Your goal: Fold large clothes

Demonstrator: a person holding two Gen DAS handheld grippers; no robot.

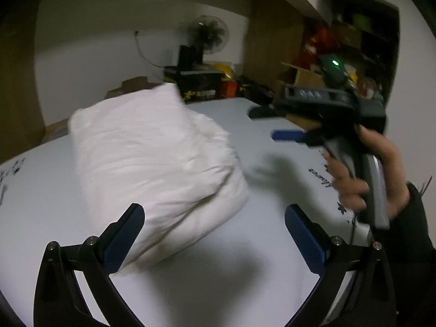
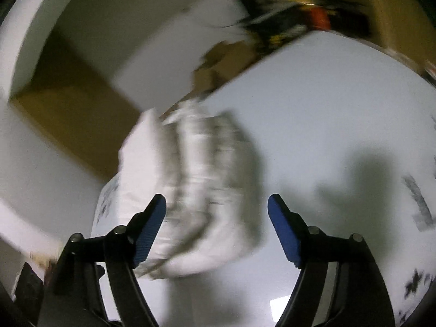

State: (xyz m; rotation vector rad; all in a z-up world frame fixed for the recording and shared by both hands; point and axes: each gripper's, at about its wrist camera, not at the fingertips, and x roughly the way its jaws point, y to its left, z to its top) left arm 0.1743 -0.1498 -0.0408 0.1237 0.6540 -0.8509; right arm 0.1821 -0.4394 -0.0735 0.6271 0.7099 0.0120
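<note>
Closest in, the left gripper (image 1: 214, 235) stands with its blue pads (image 1: 124, 241) spread as wide as they go, and nothing between them but bare table (image 1: 245, 286). It has hold of nothing. The near corner of the garment (image 1: 152, 169) lies just past the left pad, clear of it, not pinched.

Same story on the right: the right gripper (image 2: 216, 231) is open too, a bit less wide, and the bundle (image 2: 190, 179) sits beyond its fingertips, smeared by blur, with no pad pressing on it. From the left view that gripper (image 1: 275, 124) hovers over the table, to the right of the pile and well apart from it, a hand (image 1: 365, 174) wrapped round its handle.

So the white garment is folded into a thick, puffy block, lying on the pale table, free of both tools. That reads as a fold completed: jaws open because the cloth needs no more holding, and the folding looks near its end.

Further back, past the table edge, brown cartons (image 1: 130, 85) and a dark box (image 1: 196, 81), what's in them I can't tell. A fan (image 1: 208, 32) stands behind, and a cluttered alcove (image 1: 354, 35) of shelves, its contents too blurred to name.
</note>
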